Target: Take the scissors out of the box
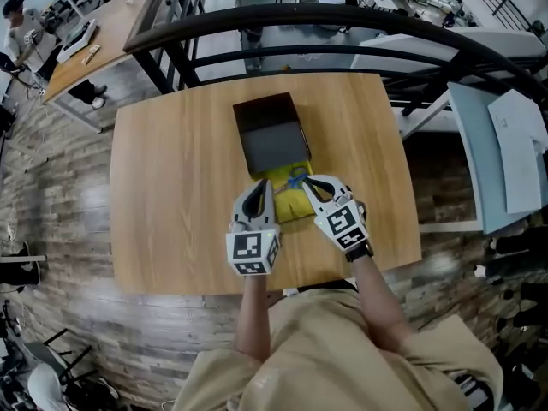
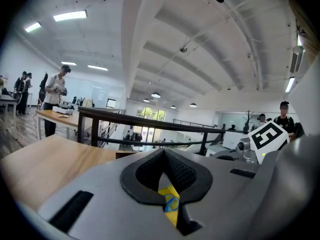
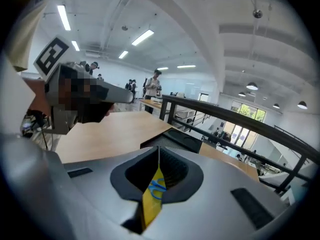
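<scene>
A black box (image 1: 272, 134) lies on the wooden table (image 1: 171, 187), its dark inside facing up. At its near end lies a yellow piece (image 1: 287, 199) that bears the blue-handled scissors (image 1: 295, 179). My left gripper (image 1: 267, 183) is shut with nothing in it, its tip at the yellow piece's left edge. My right gripper (image 1: 306, 181) is also shut and bare, its tip right by the blue handles. In each gripper view the yellow piece (image 2: 171, 204) (image 3: 150, 199) and the blue handles show through the gap behind the closed tips (image 2: 163, 152) (image 3: 159, 148).
A black curved railing (image 1: 342, 24) runs just past the table's far edge. Grey boards (image 1: 505, 152) stand off the table's right side. Other desks and people (image 2: 55, 91) are farther off. The person's lap (image 1: 334, 349) is at the near edge.
</scene>
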